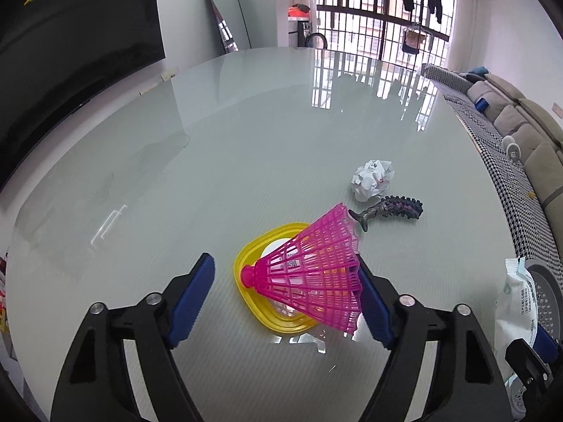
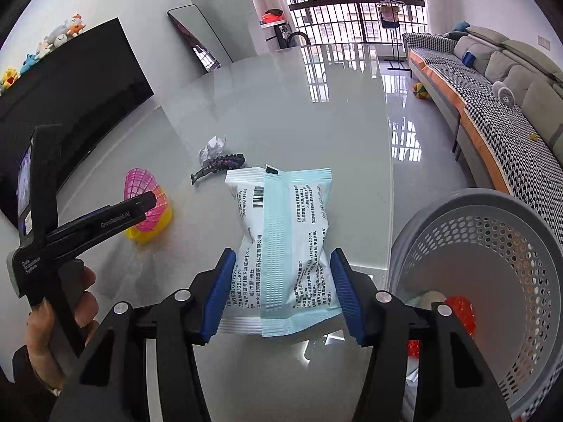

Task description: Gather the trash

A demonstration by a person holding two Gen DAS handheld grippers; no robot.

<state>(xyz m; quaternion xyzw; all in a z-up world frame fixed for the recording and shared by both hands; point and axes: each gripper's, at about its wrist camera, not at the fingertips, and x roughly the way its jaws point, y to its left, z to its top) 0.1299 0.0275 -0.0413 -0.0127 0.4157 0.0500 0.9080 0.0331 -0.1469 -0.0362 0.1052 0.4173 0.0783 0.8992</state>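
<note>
My right gripper (image 2: 283, 263) is shut on a white and pale-blue wipes packet (image 2: 285, 242) and holds it above the glass table (image 1: 176, 161), just left of a grey perforated trash basket (image 2: 492, 281). The packet (image 1: 520, 299) also shows at the right edge of the left wrist view. My left gripper (image 1: 285, 274) is open around a pink plastic shuttlecock (image 1: 313, 281) that lies tilted on a yellow cup (image 1: 253, 263); its right pad touches the shuttlecock's skirt. A crumpled white paper ball (image 1: 373, 179) and a dark toy fish (image 1: 390, 211) lie farther out.
The basket holds something red (image 2: 457, 309) and something white at its bottom. A sofa (image 2: 492, 105) with a checked cover runs along the right. A black TV (image 2: 70, 105) stands at the left, a mirror leans on the far wall.
</note>
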